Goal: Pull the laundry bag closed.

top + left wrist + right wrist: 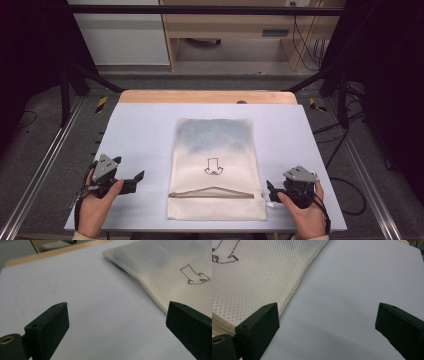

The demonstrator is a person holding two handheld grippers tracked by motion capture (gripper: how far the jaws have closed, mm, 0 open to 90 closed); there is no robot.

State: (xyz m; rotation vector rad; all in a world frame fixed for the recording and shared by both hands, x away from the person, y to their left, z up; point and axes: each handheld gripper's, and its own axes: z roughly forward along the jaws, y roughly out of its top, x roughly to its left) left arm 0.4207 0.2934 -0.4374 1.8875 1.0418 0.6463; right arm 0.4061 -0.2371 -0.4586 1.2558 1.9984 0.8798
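— High view first: what are the two grippers doing?

— Both sit low near the table's front edge. The left gripper (136,179) is spread wide with nothing between its jaws, and the right gripper (271,189) is just as wide and just as empty. Blocky black jaws, matte, with a grey three-cornered plate on top of each.

— And between them?

— A mesh bag (216,167), cream-coloured, flat and rectangular, woven in small holes, with a zipper (212,194) running across its near end and an arrow (213,166) drawn in dark outline at the middle. Something bluish shows faintly through the far half.

— How close are the grippers to it?

— The left one stands apart from the bag's left edge, tips turned toward it. The right one is just beside the bag's near right corner; in the right gripper view the mesh (257,275) passes behind one jaw. All of it lies on a smooth, pale blue-grey table (145,130).
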